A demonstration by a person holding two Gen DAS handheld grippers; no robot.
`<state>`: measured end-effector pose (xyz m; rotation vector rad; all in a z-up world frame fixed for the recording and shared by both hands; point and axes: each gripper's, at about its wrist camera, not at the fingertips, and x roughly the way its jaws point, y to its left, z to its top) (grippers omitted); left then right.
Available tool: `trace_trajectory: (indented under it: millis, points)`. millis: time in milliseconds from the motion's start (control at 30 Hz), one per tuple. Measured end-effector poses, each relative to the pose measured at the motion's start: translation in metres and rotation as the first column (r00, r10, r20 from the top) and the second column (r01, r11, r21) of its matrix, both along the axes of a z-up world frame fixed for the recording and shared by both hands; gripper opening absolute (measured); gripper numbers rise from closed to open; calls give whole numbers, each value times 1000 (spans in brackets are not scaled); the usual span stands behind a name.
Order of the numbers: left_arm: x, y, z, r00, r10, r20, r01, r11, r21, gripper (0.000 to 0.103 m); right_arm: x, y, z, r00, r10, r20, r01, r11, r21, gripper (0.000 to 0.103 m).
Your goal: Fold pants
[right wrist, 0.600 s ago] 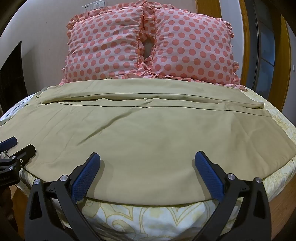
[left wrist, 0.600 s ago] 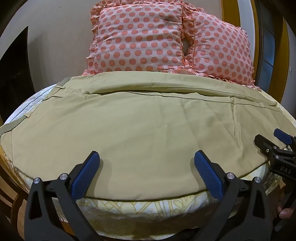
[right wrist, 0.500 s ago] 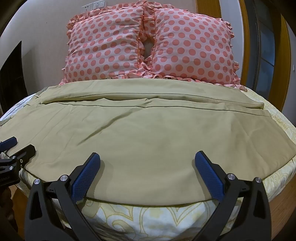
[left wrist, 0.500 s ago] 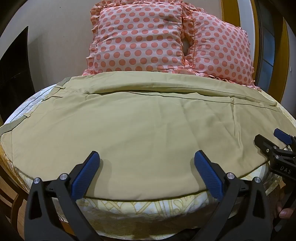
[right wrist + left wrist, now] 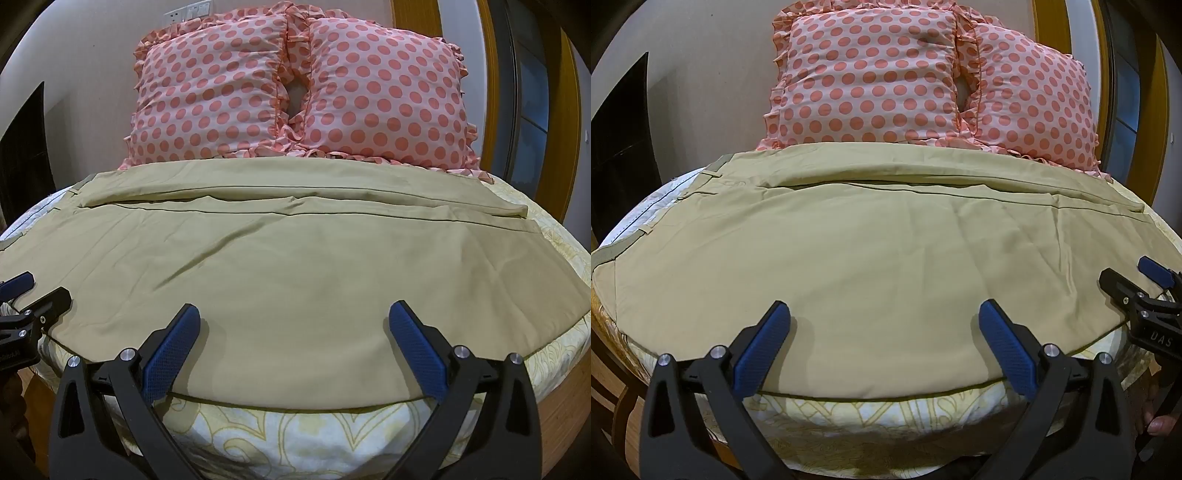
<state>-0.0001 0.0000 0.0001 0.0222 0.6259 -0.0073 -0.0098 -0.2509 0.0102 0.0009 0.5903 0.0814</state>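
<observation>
Khaki pants (image 5: 871, 251) lie flat across the bed, legs side by side, waistband at the left, hems at the right; they also show in the right wrist view (image 5: 295, 266). My left gripper (image 5: 882, 314) is open and empty, hovering over the near edge of the pants. My right gripper (image 5: 293, 315) is open and empty over the same near edge, further right. The right gripper also shows in the left wrist view (image 5: 1130, 284), and the left gripper in the right wrist view (image 5: 37, 291).
Two pink polka-dot pillows (image 5: 295, 96) stand against the wall behind the pants. The bed has a yellow-patterned sheet (image 5: 280, 435) and a wooden frame (image 5: 561, 398). A dark panel (image 5: 617, 140) is at the left, a wooden door frame (image 5: 554, 110) at the right.
</observation>
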Motion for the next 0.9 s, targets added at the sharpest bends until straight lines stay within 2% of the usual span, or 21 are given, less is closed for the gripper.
trace_trajectory:
  millis: [900]
  points:
    - [0, 0, 0, 1000, 0, 1, 0, 1000, 0, 101, 0, 5, 0, 1000, 0, 3, 0, 1000, -1, 102]
